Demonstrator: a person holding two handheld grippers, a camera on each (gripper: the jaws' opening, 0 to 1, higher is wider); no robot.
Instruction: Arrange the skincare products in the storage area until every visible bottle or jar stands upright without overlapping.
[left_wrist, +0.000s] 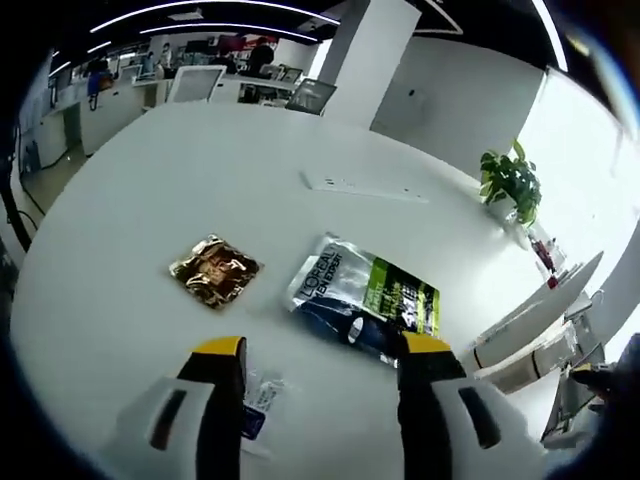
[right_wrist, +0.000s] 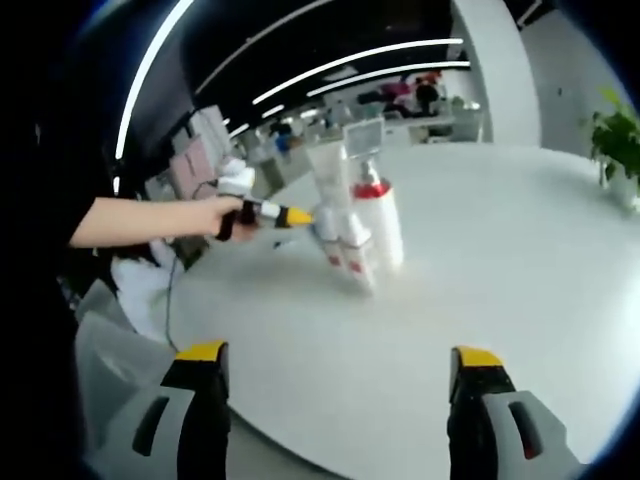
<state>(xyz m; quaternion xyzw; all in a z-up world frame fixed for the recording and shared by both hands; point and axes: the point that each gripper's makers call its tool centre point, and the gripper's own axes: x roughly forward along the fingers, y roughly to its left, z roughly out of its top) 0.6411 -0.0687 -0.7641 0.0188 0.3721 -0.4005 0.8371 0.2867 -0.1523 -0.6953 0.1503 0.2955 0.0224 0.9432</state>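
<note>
Skincare products, stock as it stands for you, operator.

Left fingers (left_wrist: 325, 365): spread wide, holding nothing, over the white surface (left_wrist: 150, 180). A small flat sachet (left_wrist: 262, 395) lies between them, low down. Just beyond the right-hand fingertip lies a silver and green pouch (left_wrist: 362, 297), flat on its side. Left of it, well apart, lies a crinkled gold-brown foil packet (left_wrist: 214, 271). Farther off lies a white power strip (left_wrist: 365, 188), and a green plant (left_wrist: 512, 180) stands at the far edge.

Right fingers (right_wrist: 338, 370): equally wide, empty, hanging over bare surface. Ahead, well apart, stands a tight cluster of white bottles and tubes (right_wrist: 355, 225), some red-capped; the front ones look tilted, though blur hides detail. In the right gripper view your left gripper's yellow tip reaches that cluster from the left; contact cannot be judged.

Handling: pouch and packets look light, soft and slippery; pinch them at a sealed edge. Bottles look stiff, light and tall, likely tippy; take each at mid-body, squarely.
</note>
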